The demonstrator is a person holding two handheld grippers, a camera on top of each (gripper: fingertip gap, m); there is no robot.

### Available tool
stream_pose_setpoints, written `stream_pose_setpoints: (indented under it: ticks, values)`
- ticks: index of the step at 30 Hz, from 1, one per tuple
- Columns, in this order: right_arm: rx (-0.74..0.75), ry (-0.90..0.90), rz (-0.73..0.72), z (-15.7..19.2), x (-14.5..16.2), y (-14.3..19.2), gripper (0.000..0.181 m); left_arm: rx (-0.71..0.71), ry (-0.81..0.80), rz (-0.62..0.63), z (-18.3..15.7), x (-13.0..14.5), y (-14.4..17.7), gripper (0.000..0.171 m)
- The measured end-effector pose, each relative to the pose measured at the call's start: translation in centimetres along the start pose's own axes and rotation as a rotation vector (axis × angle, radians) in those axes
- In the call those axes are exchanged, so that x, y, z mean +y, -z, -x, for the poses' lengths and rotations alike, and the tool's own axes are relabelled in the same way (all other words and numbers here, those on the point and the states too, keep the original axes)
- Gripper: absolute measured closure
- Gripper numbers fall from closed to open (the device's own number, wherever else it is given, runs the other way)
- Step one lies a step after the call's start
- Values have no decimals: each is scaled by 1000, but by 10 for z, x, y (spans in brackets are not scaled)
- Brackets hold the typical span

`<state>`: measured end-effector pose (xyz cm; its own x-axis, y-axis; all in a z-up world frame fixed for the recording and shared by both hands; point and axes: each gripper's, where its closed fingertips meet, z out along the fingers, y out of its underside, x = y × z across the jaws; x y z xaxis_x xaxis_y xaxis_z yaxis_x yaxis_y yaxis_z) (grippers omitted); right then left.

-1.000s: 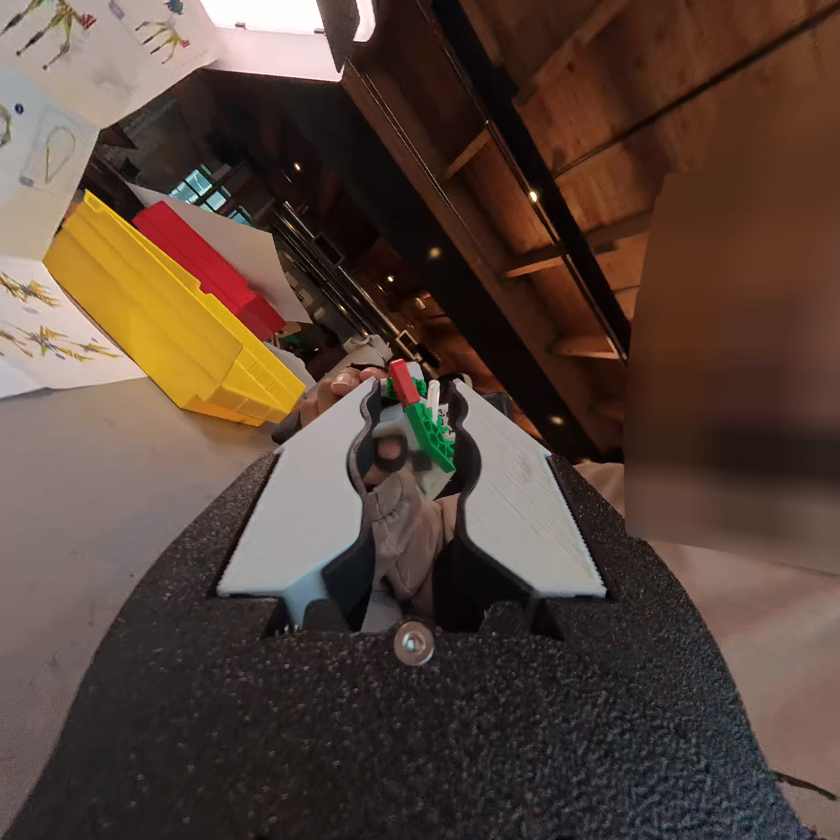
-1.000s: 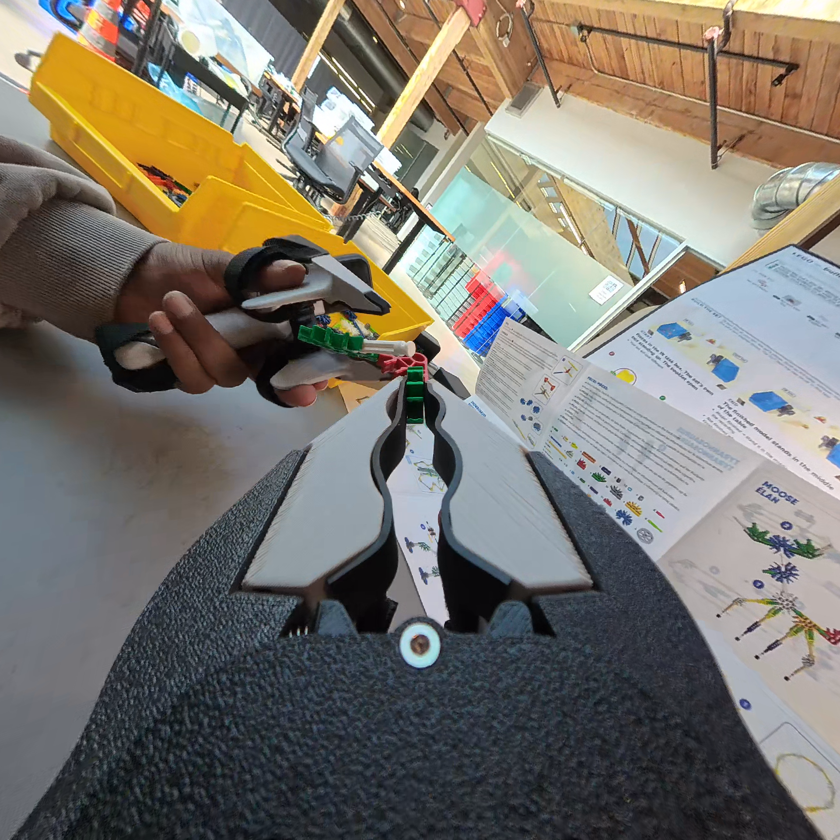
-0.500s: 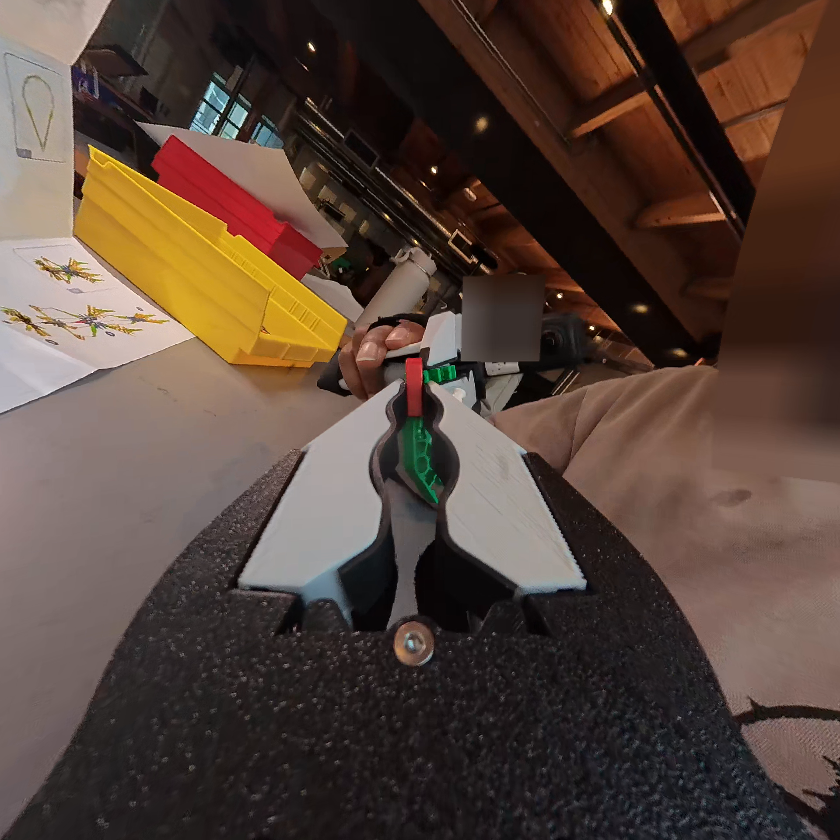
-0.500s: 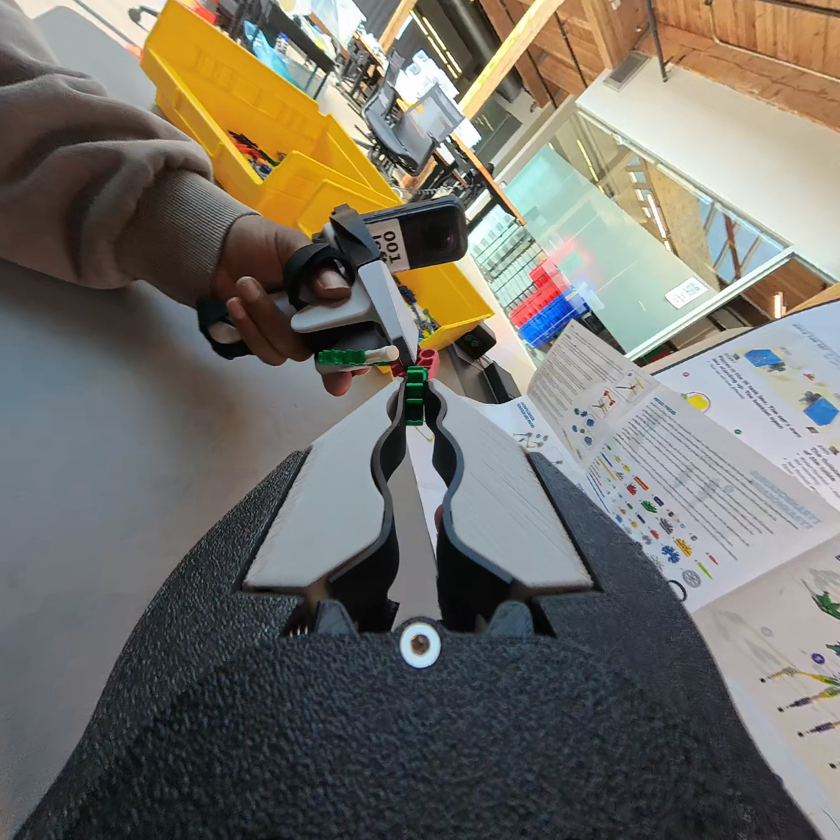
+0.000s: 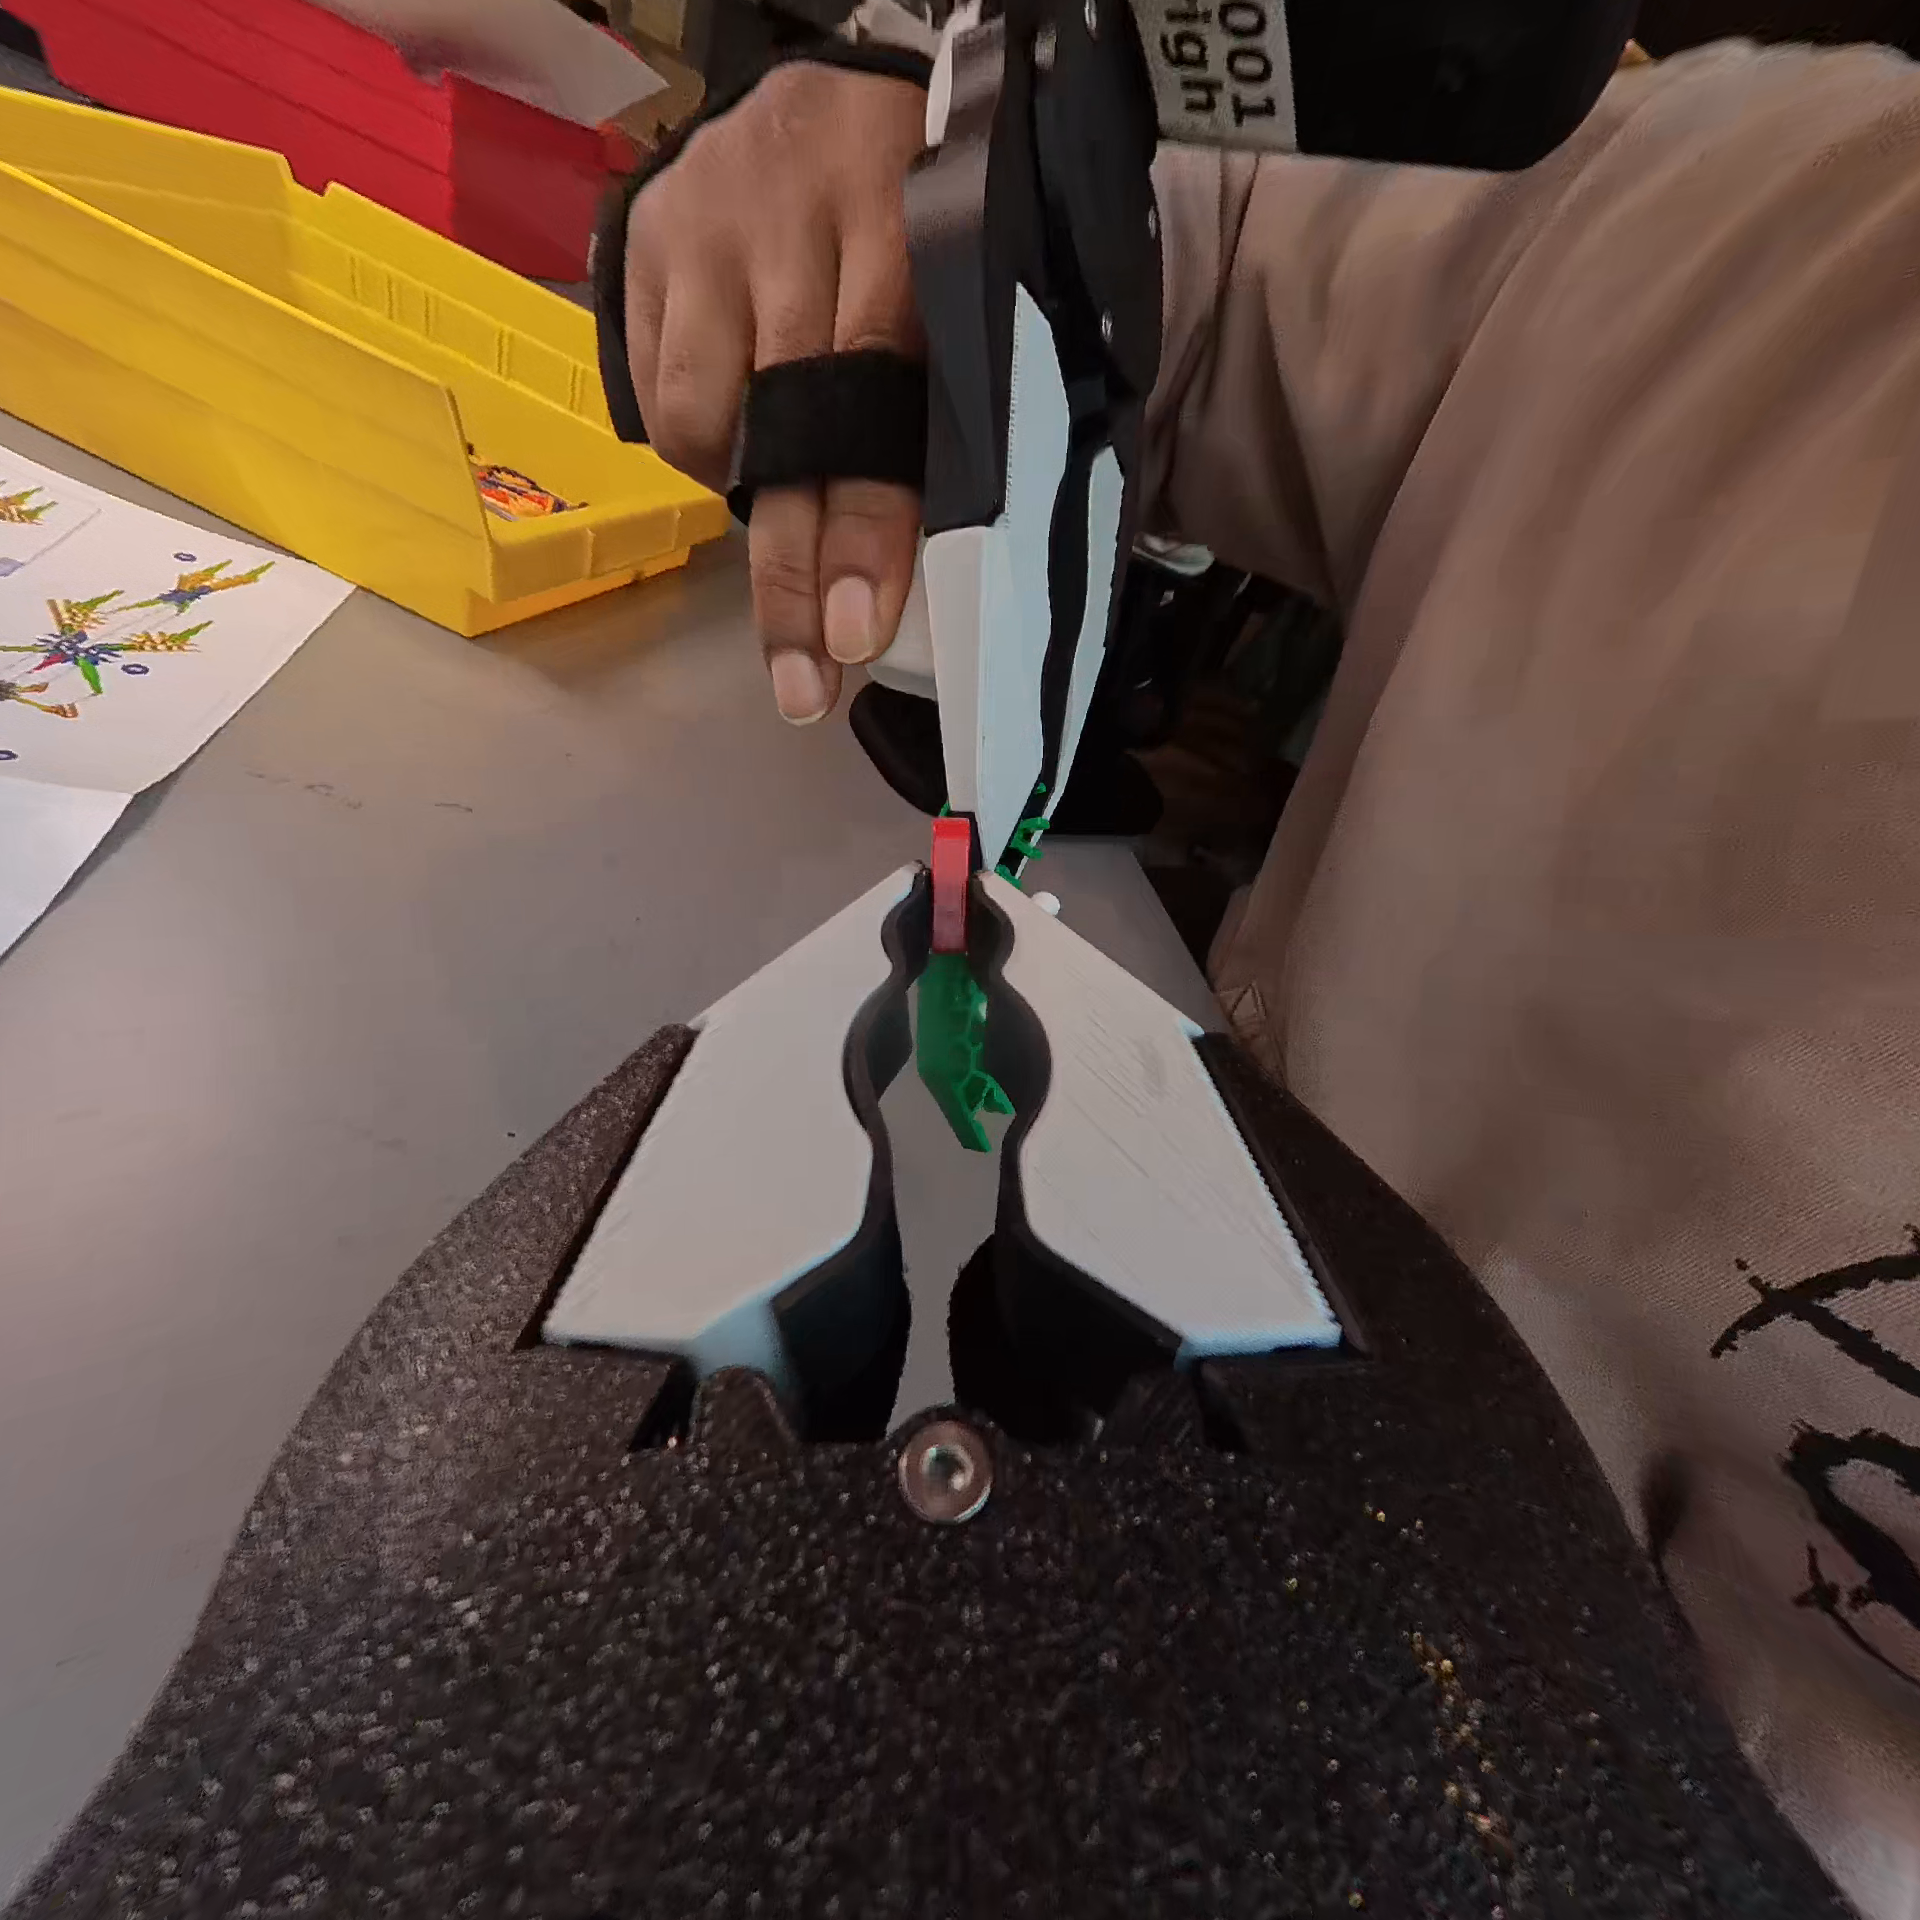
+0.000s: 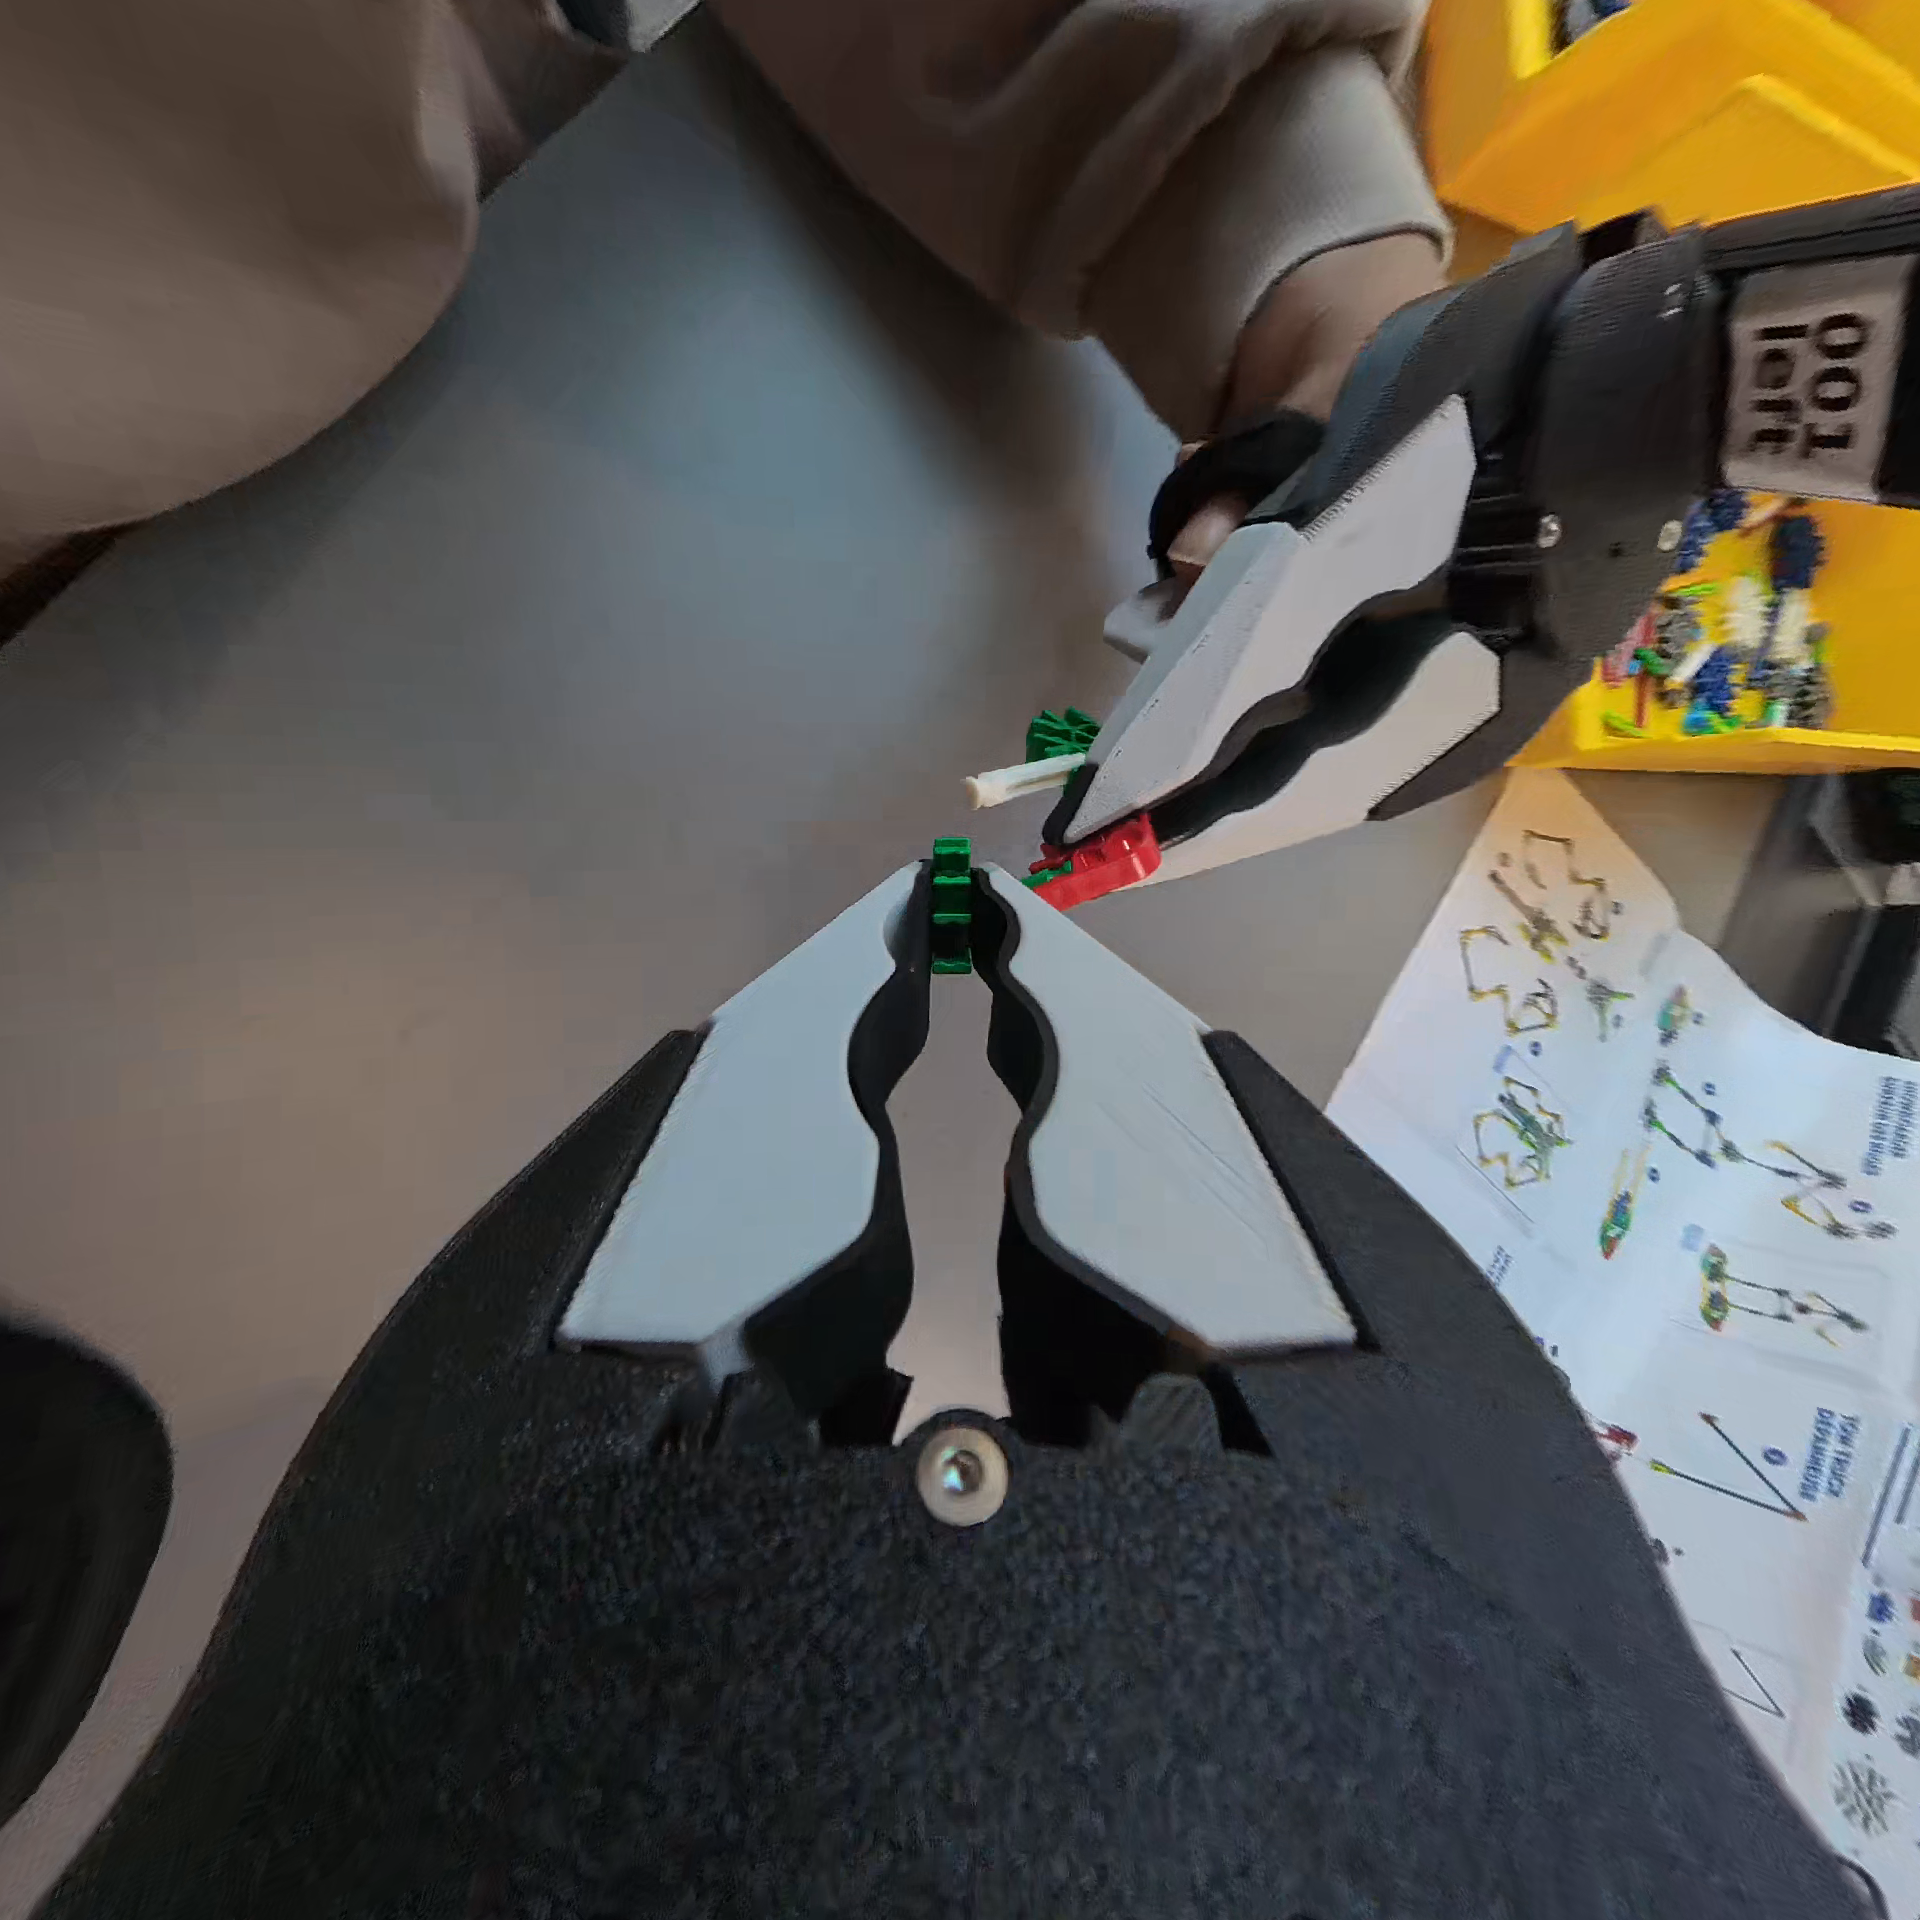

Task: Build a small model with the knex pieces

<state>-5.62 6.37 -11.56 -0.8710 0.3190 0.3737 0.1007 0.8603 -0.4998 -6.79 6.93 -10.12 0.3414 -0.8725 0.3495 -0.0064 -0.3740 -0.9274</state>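
We take the grey table point(image 5: 436, 935) as our landmark. At its far left edge lies a printed instruction sheet point(image 5: 114, 644), and behind that sit a yellow bin point(image 5: 312, 416) and a red bin point(image 5: 312, 125). Over the middle of the table, our left gripper point(image 5: 951, 883) is clenched on a red connector point(image 5: 950, 883), pinched at the very tips of the jaws; a green toothed piece point(image 5: 961, 1049) hangs from it back into the hollow between the fingers. Just above it, a hand point(image 5: 769, 312) brings the other gripper point-down, almost touching the red connector.

In the right wrist view, our right gripper point(image 6: 951, 894) is clenched on a small green connector point(image 6: 950, 909) above the table. Just right of it the red connector point(image 6: 1101, 868) shows at the left gripper's tips, with a white rod point(image 6: 1023, 781) and a green fan-shaped piece point(image 6: 1060, 732) beside them; how these join is hard for us to tell. Further right lie a second yellow bin point(image 6: 1683, 135) of mixed small pieces and more sheets point(image 6: 1662, 1195).

We judge the pieces light, stiff, smooth plastic, apt to twist in a tip pinch; a hold across the flat faces looks safest.
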Motion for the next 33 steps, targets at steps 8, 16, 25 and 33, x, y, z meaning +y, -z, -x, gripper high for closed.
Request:
stream_pose_setpoints:
  ticks: [8,16,25,33]
  values:
    - [259,-295,-260,-54,-13,25,177,-93,96,-130,21,-5,22,167]
    - [637,-823,-616,-72,22,24,177,-381,238,210,70,63,19,167]
    - [699,-659,-515,-62,25,-9,177,-422,265,20,78,34,38,153]
    - [543,-907,-945,-64,2,16,177,-78,173,-335,21,-33,42,150]
